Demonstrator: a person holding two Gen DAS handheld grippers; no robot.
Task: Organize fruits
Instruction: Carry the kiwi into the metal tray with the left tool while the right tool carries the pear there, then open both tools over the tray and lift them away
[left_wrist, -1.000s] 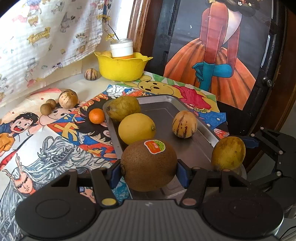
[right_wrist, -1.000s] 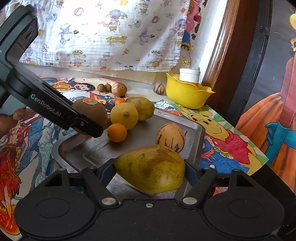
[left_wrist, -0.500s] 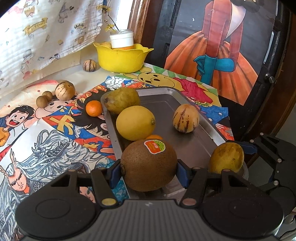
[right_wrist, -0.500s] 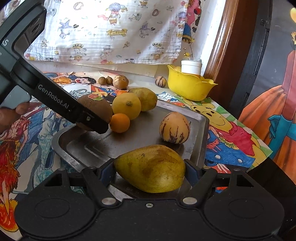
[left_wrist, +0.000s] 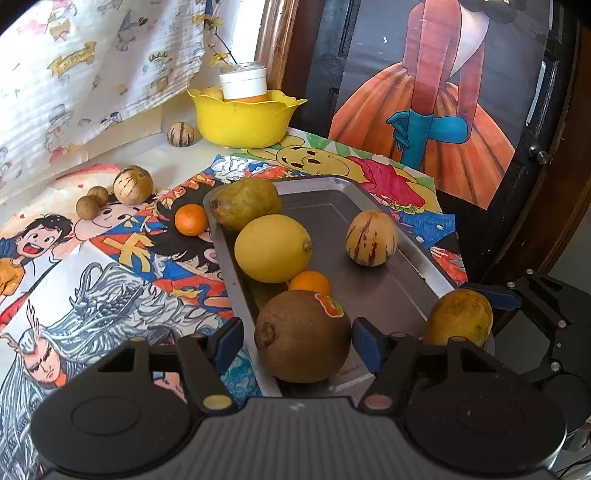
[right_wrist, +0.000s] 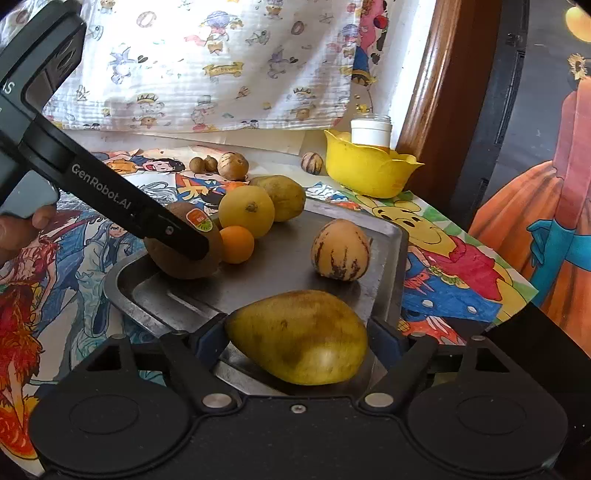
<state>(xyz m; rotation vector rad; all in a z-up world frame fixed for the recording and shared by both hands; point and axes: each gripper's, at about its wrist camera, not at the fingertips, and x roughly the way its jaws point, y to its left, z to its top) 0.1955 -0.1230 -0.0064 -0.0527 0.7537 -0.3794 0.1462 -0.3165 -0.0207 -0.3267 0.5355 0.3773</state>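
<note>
Left jaws: the left gripper (left_wrist: 297, 341) is opening, its blue pads clear of the brown kiwi-like fruit (left_wrist: 303, 336) on both sides; the fruit sits between them on the near end of the tray
Right jaws: the right gripper (right_wrist: 297, 338) is opening around the yellow-green pear (right_wrist: 297, 336), which rests on the tray's near edge; small gaps show at the pads
Tray: a grey metal tray (left_wrist: 376, 295) lies on the worktop and carries all the gathered fruit
Fruit on tray: beyond the brown fruit lie a small orange (left_wrist: 309, 282), touching a lemon (left_wrist: 272, 248), then a second pear (left_wrist: 245, 203) at the far left corner; a striped pepino melon (left_wrist: 371, 238) stands apart toward the right side
Fruit off tray: another small orange (left_wrist: 190, 219) sits just beside the tray's left rim; farther off, two little brown round fruits (left_wrist: 91, 201) touch a bigger striped one (left_wrist: 133, 184); one more striped fruit (left_wrist: 180, 134) lies beside the bowl
Bowl: a yellow scalloped bowl (left_wrist: 243, 118) at the back holds a white-lidded jar (left_wrist: 243, 81)
Worktop: covered with colourful cartoon drawings (left_wrist: 110, 266)
Person: a hand (right_wrist: 22, 230) holds the left gripper's handle
</note>
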